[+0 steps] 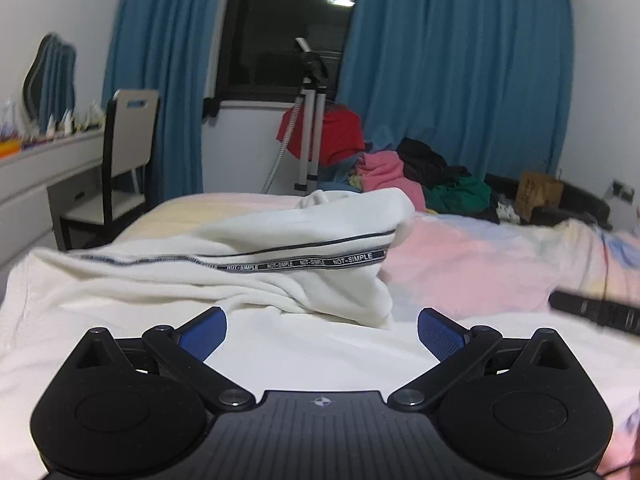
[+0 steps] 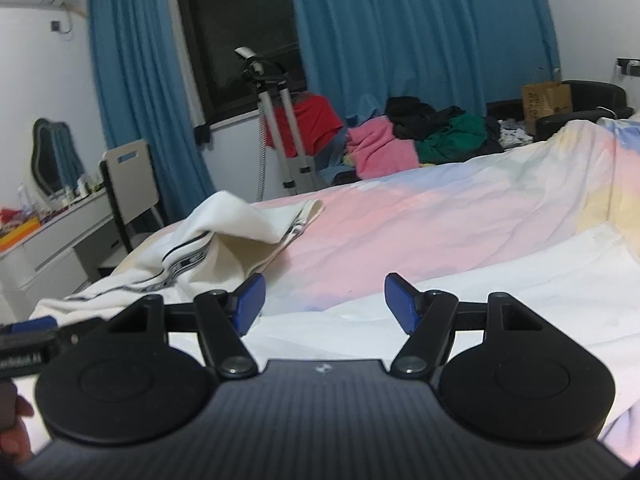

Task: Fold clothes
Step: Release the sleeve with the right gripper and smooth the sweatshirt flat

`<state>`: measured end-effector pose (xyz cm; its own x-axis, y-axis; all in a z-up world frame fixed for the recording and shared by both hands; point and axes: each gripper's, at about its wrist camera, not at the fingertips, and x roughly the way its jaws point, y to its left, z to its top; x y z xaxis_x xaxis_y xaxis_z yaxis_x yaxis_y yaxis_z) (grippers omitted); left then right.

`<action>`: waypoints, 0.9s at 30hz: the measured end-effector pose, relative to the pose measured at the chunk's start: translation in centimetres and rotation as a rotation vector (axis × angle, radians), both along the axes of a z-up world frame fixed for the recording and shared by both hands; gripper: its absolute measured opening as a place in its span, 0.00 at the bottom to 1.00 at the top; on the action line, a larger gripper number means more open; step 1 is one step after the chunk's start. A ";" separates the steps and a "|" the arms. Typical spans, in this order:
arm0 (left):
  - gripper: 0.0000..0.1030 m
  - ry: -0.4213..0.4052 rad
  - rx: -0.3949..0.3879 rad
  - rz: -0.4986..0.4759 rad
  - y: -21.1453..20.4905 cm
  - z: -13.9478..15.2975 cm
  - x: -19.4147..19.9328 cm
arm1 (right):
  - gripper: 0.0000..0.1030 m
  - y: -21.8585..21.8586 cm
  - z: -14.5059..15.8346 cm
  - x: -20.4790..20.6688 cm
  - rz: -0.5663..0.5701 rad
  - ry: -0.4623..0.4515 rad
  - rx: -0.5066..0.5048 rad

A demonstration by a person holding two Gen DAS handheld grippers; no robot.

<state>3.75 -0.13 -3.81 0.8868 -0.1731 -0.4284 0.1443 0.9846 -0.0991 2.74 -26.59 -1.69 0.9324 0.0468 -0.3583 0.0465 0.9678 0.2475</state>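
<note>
A white garment (image 1: 248,248) with a black "NOT-SIMPLE" tape stripe lies spread on the pastel bed cover (image 1: 472,264), one part bunched and folded over the flat part. My left gripper (image 1: 322,334) hovers low over the flat white cloth, its blue pads wide apart, open with nothing between them. In the right wrist view the same garment (image 2: 224,232) rises in a fold at the left. My right gripper (image 2: 326,304) is open over the edge where white cloth meets the bed cover (image 2: 400,220), and holds nothing. The right gripper (image 1: 596,312) also shows at the left view's right edge.
A heap of clothes, red (image 1: 340,132), pink (image 1: 384,168), black and green (image 1: 460,194), lies beyond the bed's far side beside a tripod (image 1: 310,120). A chair (image 1: 128,148) and a desk (image 1: 44,168) stand at the left. Blue curtains hang behind, and a paper bag (image 1: 538,192) sits at the right.
</note>
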 end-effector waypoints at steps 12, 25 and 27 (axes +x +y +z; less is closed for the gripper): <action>1.00 0.003 -0.094 0.055 2.5 1.1 -1.7 | 0.58 0.8 -1.8 4.6 0.069 0.133 0.130; 1.00 0.031 -0.121 0.158 5.3 -2.6 3.9 | 0.41 4.5 -8.5 27.5 0.049 0.269 0.215; 1.00 0.052 -0.120 0.150 5.4 -3.2 5.4 | 0.43 5.2 -8.9 30.2 0.083 0.260 0.259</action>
